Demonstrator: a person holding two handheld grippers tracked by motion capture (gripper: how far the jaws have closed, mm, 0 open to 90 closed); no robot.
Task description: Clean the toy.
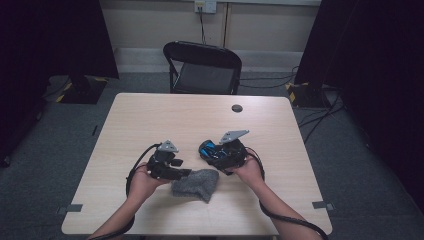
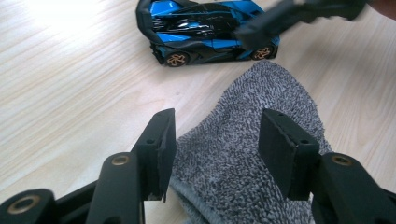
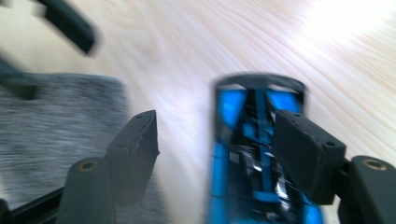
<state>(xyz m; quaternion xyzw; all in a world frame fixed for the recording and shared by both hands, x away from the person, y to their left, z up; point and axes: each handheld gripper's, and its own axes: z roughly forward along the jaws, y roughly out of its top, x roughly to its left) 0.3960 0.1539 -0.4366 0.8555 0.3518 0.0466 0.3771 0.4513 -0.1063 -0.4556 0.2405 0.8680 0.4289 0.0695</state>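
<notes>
Right up close in the left gripper view, two black fingers (image 2: 159,144) stand spread with a gap between them, hanging over a grey knitted cloth (image 2: 252,154) that lies crumpled on the tabletop (image 2: 70,84); the pads aren't pressing on the fabric as far as I can see, they just sit above its near edge. Past the cloth there's a blue and black toy car (image 2: 205,30) with gold wheels, side-on to that camera, and a blurry black finger of the other gripper reaches across its roof. From the high view you get the layout: left gripper (image 1: 186,173) points toward the cloth (image 1: 196,183), which sits near the person's edge of the tabletop (image 1: 165,112), roughly between the two hands. Right gripper (image 1: 212,152) is at the car (image 1: 209,149), just beyond the cloth and a bit to its right. In the right gripper view the fingers (image 3: 135,149) are also spread, and the car (image 3: 247,154) runs lengthwise away from the camera with the right-hand finger overlapping its body, while the other finger hangs apart over the cloth's edge (image 3: 56,121). It's all motion-blurred, so I can't tell if that finger actually touches the car. Farther back there's a small dark round disc (image 1: 237,108) on the tabletop and a black folding chair (image 1: 202,67) behind it.
</notes>
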